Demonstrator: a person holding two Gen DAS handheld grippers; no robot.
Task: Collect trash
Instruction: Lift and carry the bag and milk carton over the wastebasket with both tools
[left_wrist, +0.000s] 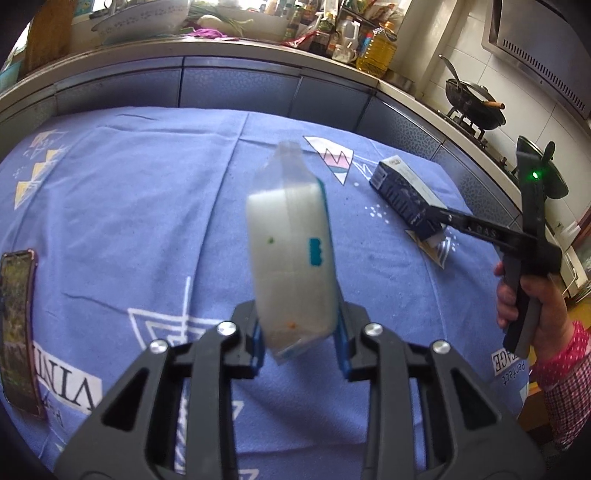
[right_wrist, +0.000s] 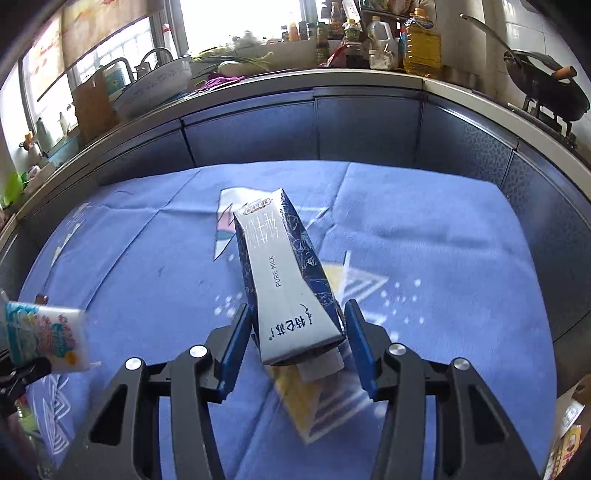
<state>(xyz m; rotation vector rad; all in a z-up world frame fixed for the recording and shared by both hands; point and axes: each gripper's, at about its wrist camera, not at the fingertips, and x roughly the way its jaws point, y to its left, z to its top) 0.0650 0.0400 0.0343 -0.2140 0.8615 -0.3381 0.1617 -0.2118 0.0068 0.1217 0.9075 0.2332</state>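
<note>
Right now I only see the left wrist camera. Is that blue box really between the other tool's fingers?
Observer: Yes. In the right wrist view the milk carton lies on the blue cloth between the right tool's blue pads. I cannot tell whether they press it.
Operator: What does the box say on top?
Observer: Its pale top face reads PURE MILK.
Operator: What is on the other side of my pack?
Observer: The tissue pack in your left tool has a colourful print on that side.
</note>
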